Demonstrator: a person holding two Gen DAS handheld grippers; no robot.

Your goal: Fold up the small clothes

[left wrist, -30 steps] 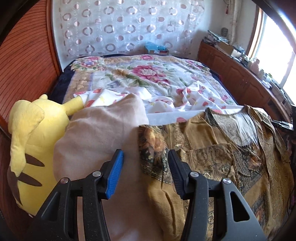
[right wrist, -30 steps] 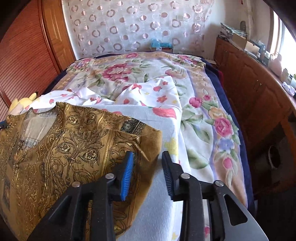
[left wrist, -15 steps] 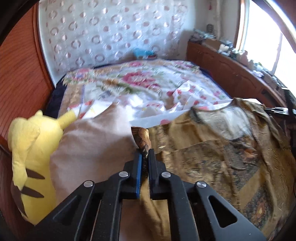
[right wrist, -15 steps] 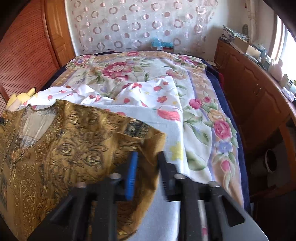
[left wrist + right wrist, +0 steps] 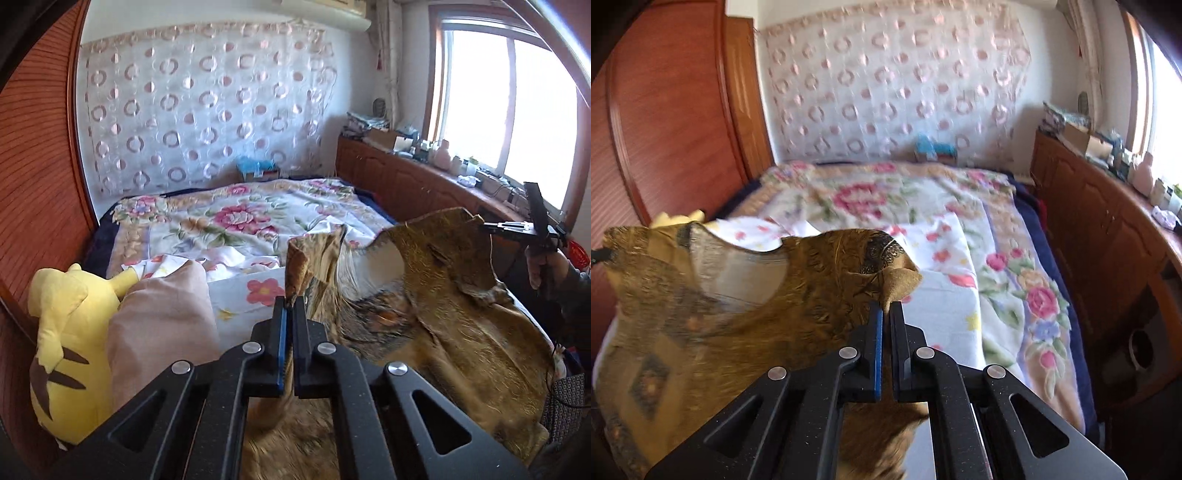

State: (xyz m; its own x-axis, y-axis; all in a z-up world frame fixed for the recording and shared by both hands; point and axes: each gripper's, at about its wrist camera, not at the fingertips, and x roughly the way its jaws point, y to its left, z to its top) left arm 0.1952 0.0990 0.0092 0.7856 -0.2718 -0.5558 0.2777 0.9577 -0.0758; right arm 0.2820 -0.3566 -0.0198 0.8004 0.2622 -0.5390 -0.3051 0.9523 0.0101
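A small golden-brown patterned top (image 5: 443, 332) with a sheer neck panel hangs lifted above the bed, held by its two shoulders. My left gripper (image 5: 289, 301) is shut on its left shoulder corner. My right gripper (image 5: 885, 308) is shut on the right shoulder corner of the top (image 5: 746, 314). The right gripper also shows at the right edge of the left wrist view (image 5: 491, 227), pinching the far shoulder. The lower part of the top still drapes toward the bed.
The bed carries a floral bedspread (image 5: 236, 218) and a white floral sheet (image 5: 945, 280). A yellow plush toy (image 5: 62, 332) and a beige pillow (image 5: 159, 328) lie at the left. A wooden cabinet (image 5: 1108, 236) runs along the right, under a window.
Both grippers closed on the top's shoulder corners and raised them, so the top went from lying flat on the bed to hanging lifted. Both views tilted upward.
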